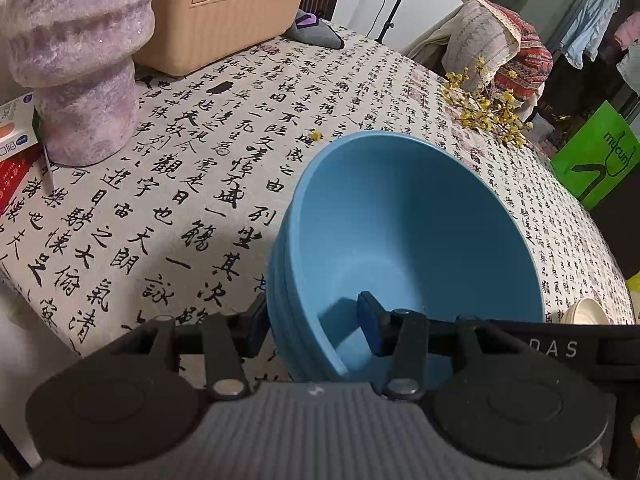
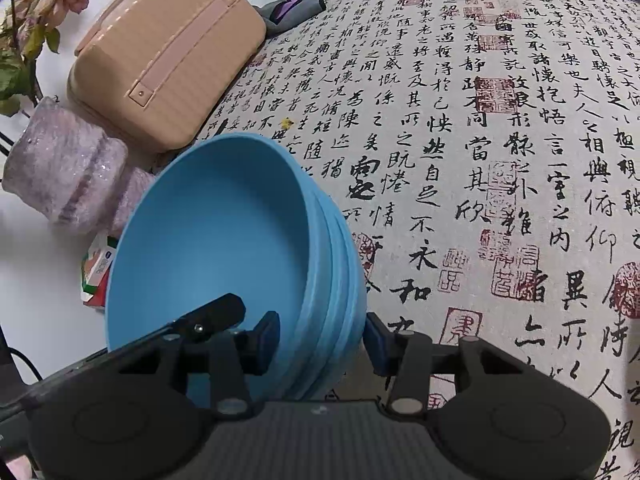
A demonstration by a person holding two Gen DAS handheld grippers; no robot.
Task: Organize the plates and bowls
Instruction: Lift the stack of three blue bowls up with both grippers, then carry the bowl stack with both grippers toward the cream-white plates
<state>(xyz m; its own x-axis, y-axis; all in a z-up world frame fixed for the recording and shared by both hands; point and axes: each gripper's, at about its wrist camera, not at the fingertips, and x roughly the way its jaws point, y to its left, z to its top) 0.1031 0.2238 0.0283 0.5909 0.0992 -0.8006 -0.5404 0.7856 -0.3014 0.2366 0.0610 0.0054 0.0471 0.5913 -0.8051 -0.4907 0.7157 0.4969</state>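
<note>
Stack of bowls [image 1: 408, 240] over the desk [image 1: 180, 184]; case [image 2: 168, 60] behind it, vase [image 2: 64, 172] left of case, flower sprigs [image 1: 488, 108] far right.

**Matt plastic bowls on printed cloth**

The stacked blue bowls [image 1: 416, 232] look like smooth plastic with a matt, even finish and no glare. The tabletop [image 1: 168, 184] wears a woven cloth, matt and slightly coarse, printed with black calligraphy. At eleven o'clock in the left wrist view, the lilac vase [image 1: 80, 60] appears rough and fuzzy with tiny glitter flecks. Behind it, the peach case [image 1: 224, 28] shows ribbed, faintly satin plastic. Each claw [image 2: 320, 338] has matt black plastic arms, dull blue pads and small shiny metal pins.
</note>
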